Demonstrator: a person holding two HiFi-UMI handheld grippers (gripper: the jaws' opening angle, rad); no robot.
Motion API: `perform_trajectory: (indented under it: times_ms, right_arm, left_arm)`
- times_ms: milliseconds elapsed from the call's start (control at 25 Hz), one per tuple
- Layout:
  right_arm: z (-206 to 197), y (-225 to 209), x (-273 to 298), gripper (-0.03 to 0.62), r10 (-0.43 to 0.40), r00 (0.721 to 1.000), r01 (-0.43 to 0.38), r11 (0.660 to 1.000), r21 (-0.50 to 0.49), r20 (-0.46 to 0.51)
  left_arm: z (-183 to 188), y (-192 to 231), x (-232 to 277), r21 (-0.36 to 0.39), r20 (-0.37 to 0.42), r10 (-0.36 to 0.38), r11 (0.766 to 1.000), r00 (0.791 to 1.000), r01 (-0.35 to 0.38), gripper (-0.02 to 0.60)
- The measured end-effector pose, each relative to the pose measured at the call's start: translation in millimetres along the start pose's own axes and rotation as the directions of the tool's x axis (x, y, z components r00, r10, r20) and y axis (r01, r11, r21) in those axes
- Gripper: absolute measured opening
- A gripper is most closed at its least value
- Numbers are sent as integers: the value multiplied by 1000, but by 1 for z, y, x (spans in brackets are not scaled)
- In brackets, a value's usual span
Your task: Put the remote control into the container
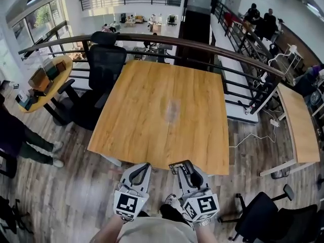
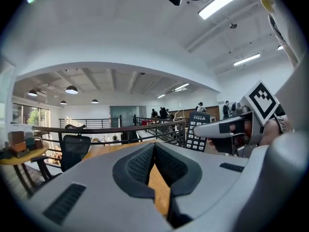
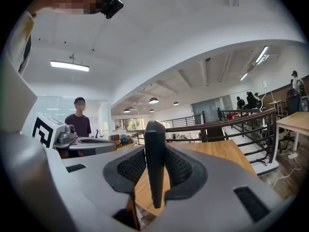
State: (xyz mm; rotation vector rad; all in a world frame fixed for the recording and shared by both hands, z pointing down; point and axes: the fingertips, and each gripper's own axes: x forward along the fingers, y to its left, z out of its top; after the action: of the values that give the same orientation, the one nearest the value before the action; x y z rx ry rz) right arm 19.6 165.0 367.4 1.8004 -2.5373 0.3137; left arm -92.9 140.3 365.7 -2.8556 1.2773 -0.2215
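— Where's the slim black remote control (image 3: 155, 144) with white buttons?

— Standing upright in the right gripper (image 1: 184, 166), at 6 o'clock in the head view, just off the near edge of the square light-wood desk (image 1: 162, 105). The jaws are clamped on its two narrow sides. In the right gripper view it rises edge-on from between the pads.

— And the left gripper (image 2: 154, 148)?

— Just beside the right one, toward 7 o'clock. Its jaws are pressed together at the tips with nothing between them.

— Any writing you can read?

— The left gripper view shows the remote's face at 3 o'clock: rows of white keys under a white line of print, too small to read. Each gripper carries a cube with black-and-white square markers (image 1: 126, 204), patterns only, no letters.

— What else is around?

— A black mesh office chair (image 1: 104, 65) at the desk's far left corner, around 11 o'clock, and a person in a dark shirt (image 3: 77, 123) at 9 o'clock in the right gripper view.
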Motion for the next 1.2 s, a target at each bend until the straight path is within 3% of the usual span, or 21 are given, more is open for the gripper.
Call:
perform_trajectory:
  times_ms: [160, 280, 400, 520, 600, 760, 1200]
  right_arm:
    - [4, -54, 13, 127, 62, 998, -62, 998, 23, 0]
    - [5, -93, 23, 127, 65, 998, -65, 998, 26, -11]
    - [8, -121, 35, 127, 52, 999, -52, 997, 56, -4]
    - [12, -145, 57, 127, 57, 998, -57, 997, 61, 2]
    - [8, -158, 76, 127, 56, 998, -55, 997, 61, -15]
    - [-9, -176, 125, 127, 35, 996, -31, 998, 56, -78]
    - [7, -187, 260, 127, -39, 989, 38, 999, -9, -140]
  left_arm:
    - [16, -5, 56, -8, 13, 75, 997, 997, -74, 11]
    - [23, -15, 91, -1, 19, 75, 997, 997, -75, 11]
    - [25, -25, 115, 67, -4, 44, 997, 999, -44, 11]
    - [31, -26, 149, 138, 41, 20, 990, 999, -25, 11]
    - [23, -18, 172, 108, 38, 10, 994, 999, -14, 11]
    - [-8, 19, 215, -22, -10, 6, 1000, 1000, -6, 11]
    - [-23, 108, 305, -67, 23, -140, 988, 990, 141, 11]
